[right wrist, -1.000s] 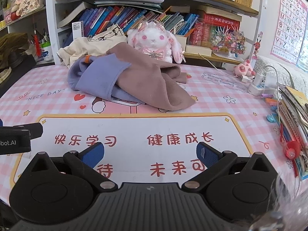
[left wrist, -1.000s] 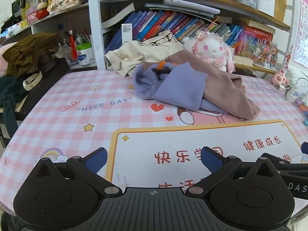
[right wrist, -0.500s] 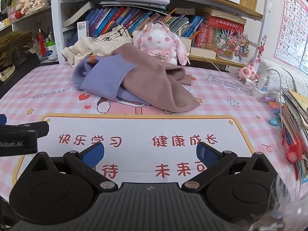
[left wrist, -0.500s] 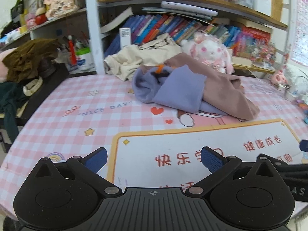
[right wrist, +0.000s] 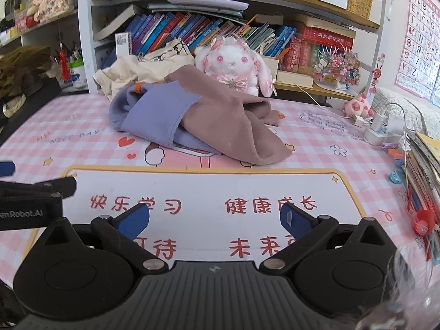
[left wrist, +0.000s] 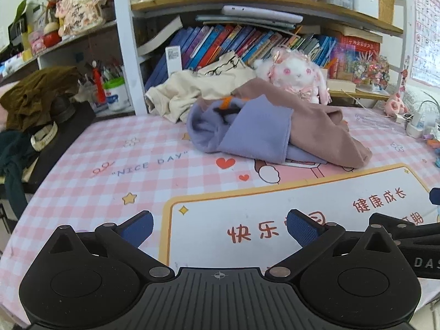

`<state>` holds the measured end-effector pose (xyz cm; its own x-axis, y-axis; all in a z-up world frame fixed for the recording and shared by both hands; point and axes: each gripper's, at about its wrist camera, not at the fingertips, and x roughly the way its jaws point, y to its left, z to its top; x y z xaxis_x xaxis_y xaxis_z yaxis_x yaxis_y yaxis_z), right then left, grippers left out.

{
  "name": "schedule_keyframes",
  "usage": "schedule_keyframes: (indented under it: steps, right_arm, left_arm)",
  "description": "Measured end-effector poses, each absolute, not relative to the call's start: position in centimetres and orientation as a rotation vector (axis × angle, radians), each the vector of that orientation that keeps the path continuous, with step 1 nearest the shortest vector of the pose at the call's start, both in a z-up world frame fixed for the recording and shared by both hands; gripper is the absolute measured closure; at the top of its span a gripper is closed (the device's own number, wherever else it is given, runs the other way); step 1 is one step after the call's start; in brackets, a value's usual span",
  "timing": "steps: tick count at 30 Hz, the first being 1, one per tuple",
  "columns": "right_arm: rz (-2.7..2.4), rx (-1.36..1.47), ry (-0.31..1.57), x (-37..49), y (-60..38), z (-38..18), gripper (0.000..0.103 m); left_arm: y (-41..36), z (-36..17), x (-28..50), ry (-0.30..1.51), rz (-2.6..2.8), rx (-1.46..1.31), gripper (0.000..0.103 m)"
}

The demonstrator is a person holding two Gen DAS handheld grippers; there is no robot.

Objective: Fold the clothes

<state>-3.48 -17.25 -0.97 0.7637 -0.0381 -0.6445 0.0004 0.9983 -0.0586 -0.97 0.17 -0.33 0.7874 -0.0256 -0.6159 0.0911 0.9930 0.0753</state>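
Left wrist: my left gripper (left wrist: 218, 227) and right gripper (right wrist: 214, 218) both spread, empty. Approach: pinch 1 brown garment (right wrist: 233, 118) edge, not the purple garment (right wrist: 154, 115) beneath.

The table (left wrist: 90, 181) wears a pink-and-white checked mat printed "NICE DAY", with a white panel of red Chinese characters toward its near edge. Toward the far edge lies a heap of clothes: a lilac garment (left wrist: 247, 134) partly wrapped by a mauve-brown garment (left wrist: 321, 134), both crumpled, with a cream garment (left wrist: 192, 90) bunched just behind them against the shelf upright. A white and pink plush rabbit (right wrist: 233, 60) sits at the far edge, touching the mauve-brown cloth. Near the far right corner stand a small pink toy (right wrist: 356, 107) and white chargers with cables (right wrist: 382, 129). Along the right edge lies a stack of books (right wrist: 423, 159).
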Motion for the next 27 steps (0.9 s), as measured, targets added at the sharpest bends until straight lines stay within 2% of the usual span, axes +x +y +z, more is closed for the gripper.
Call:
schedule_keyframes:
  steps: [9,20,27]
  right_arm:
    - [-0.004,-0.097,0.713,-3.6,-16.0,-2.1,0.000]
    - [0.074,-0.104,0.763,-1.7,-18.0,-3.8,0.000]
    - [0.205,-0.161,0.744,4.0,-21.7,-4.3,0.002]
  left_arm:
    - [0.6,-0.8,-0.1,0.689,-0.095,0.113,0.000]
    - [0.0,-3.3,2.1,0.846,-0.112,-0.014,0.000]
    - [-1.8,-3.8,6.7,0.888,-0.026,-0.051,0.009]
